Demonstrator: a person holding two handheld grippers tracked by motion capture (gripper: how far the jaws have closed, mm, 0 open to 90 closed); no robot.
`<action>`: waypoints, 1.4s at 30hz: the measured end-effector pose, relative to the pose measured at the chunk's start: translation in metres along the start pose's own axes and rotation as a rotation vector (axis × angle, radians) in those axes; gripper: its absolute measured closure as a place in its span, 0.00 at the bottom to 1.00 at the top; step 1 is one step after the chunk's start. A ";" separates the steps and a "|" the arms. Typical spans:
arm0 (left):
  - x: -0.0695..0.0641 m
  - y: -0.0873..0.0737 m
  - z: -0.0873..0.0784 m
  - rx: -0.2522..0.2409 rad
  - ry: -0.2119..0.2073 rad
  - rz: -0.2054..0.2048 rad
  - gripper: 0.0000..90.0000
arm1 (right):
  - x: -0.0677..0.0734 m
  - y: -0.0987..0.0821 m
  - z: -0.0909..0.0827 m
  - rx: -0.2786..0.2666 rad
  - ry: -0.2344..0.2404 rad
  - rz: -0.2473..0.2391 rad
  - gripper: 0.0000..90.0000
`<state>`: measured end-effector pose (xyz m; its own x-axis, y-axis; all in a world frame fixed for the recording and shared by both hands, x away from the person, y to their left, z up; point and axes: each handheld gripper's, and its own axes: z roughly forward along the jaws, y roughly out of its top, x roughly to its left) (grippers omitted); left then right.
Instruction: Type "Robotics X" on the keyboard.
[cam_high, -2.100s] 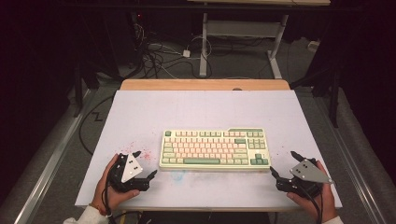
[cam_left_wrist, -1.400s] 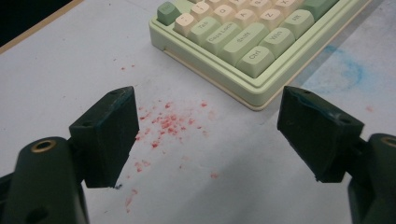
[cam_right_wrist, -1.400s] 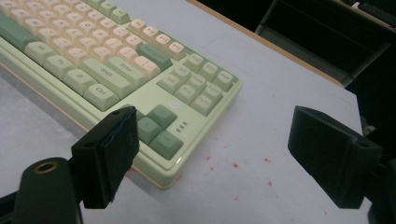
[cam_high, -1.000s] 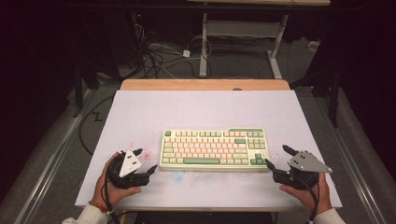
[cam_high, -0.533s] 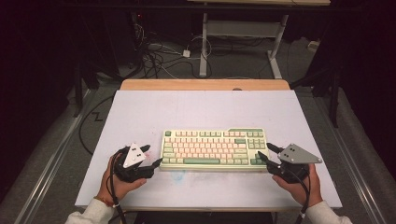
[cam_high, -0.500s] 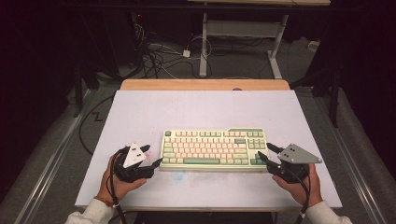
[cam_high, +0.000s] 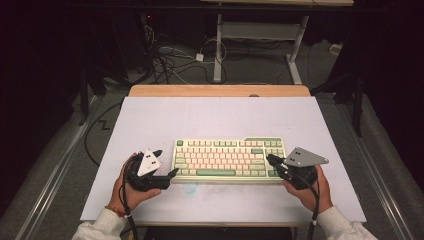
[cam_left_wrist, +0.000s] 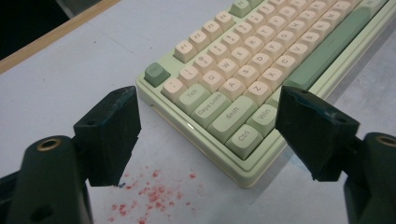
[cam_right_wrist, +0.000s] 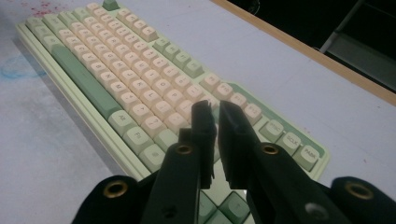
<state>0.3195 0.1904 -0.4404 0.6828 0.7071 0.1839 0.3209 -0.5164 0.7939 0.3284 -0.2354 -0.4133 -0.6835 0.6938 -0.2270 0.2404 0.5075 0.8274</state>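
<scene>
A pale green keyboard (cam_high: 225, 160) with cream and green keys lies in the near middle of the table. My left gripper (cam_high: 167, 161) is at its left end, held by a hand. In the left gripper view its jaws (cam_left_wrist: 208, 100) stand wide apart, flanking the keyboard's (cam_left_wrist: 243, 60) front-left corner without touching it; they have just been opening. My right gripper (cam_high: 270, 160) is over the keyboard's right end. In the right gripper view its jaws (cam_right_wrist: 214, 109) are shut with nothing between them, above the keys (cam_right_wrist: 116, 60) near the arrow block; they have just been closing.
The white tabletop (cam_high: 200, 115) has a wooden far edge (cam_high: 220, 91). Red specks (cam_left_wrist: 154, 191) mark the surface near the left gripper, and a faint blue scribble (cam_right_wrist: 18, 70) lies in front of the keyboard. Cables (cam_high: 175, 55) and desk legs (cam_high: 218, 45) are on the floor beyond.
The right gripper has moved left onto the keyboard's right end and its jaws have come together. The left gripper has edged right up to the keyboard's left end.
</scene>
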 end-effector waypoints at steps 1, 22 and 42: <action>0.000 0.001 0.001 0.000 0.000 0.003 0.23 | 0.000 0.002 0.002 -0.001 0.006 -0.003 0.99; -0.002 0.016 0.011 -0.004 -0.011 0.029 0.25 | 0.006 -0.002 0.043 0.140 0.094 -0.024 1.00; -0.003 0.032 0.019 -0.026 -0.044 0.028 0.53 | 0.005 -0.013 0.053 0.209 0.089 -0.020 1.00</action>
<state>0.3406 0.1627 -0.4269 0.7195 0.6703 0.1816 0.2845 -0.5231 0.8034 0.3585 -0.2110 -0.4525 -0.7456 0.6392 -0.1884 0.3574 0.6222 0.6965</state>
